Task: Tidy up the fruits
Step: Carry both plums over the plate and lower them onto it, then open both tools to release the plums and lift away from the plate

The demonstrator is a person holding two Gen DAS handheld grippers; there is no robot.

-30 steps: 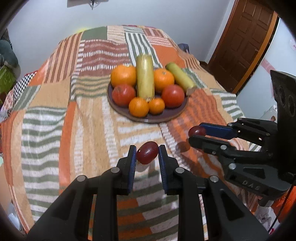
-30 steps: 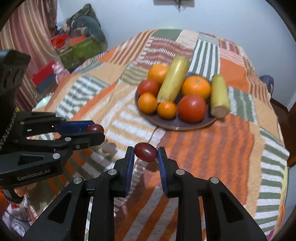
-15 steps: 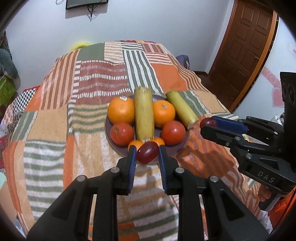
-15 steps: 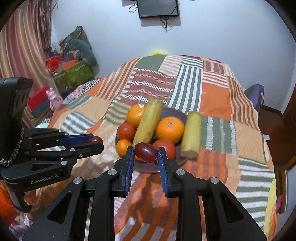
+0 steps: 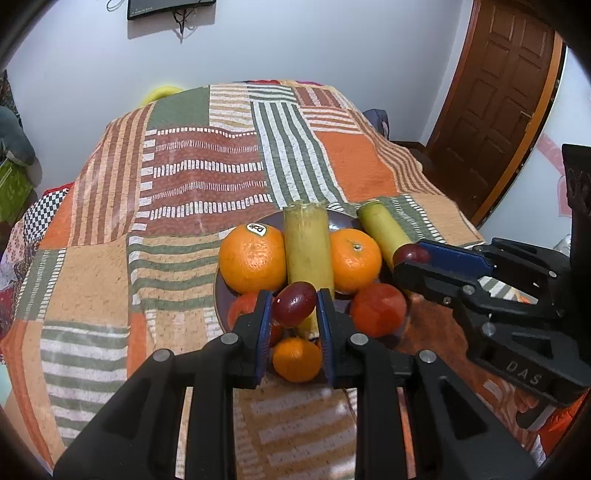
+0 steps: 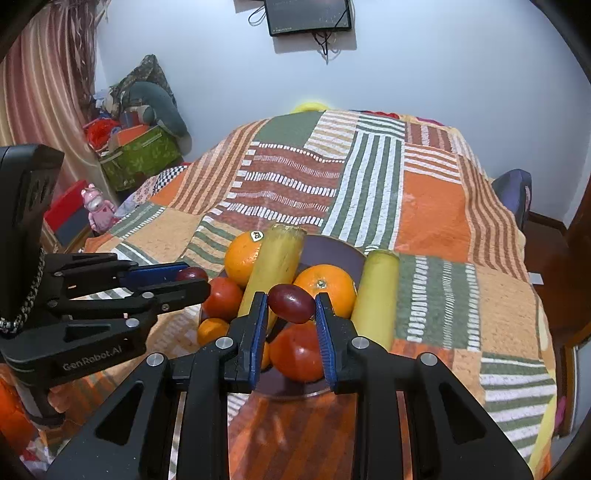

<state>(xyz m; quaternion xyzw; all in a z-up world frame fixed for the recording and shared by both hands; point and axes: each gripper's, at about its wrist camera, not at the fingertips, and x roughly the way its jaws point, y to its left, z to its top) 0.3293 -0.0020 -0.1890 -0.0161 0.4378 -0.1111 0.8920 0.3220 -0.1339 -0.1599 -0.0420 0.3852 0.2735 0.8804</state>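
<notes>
Left wrist view: left hand-held gripper [image 5: 293,306] has moved in from open quilt to over the plate [image 5: 221,295] since 1 s ago; view now tilted up, door [image 5: 502,96] and wall screen [image 5: 168,6] in frame. It's clamped on a dark red grape [image 5: 293,303] between blue pads, above the small mandarin [image 5: 296,359]. Plate holds two oranges, two tomatoes and two yellow-green cut stalks. Sticker on the big orange [image 5: 253,258], text not legible. Right hand-held gripper [image 5: 408,260] at plate's right edge, marked "DAS".

Right wrist view: right hand-held gripper [image 6: 291,304] has also advanced over the plate [image 6: 332,247], gripping a second grape [image 6: 291,303] above a tomato [image 6: 297,356]. Left hand-held gripper [image 6: 192,280] reads "GenRobot.AI", its grape [image 6: 191,274] pinched. Surface is a patchwork quilt [image 6: 432,206].
</notes>
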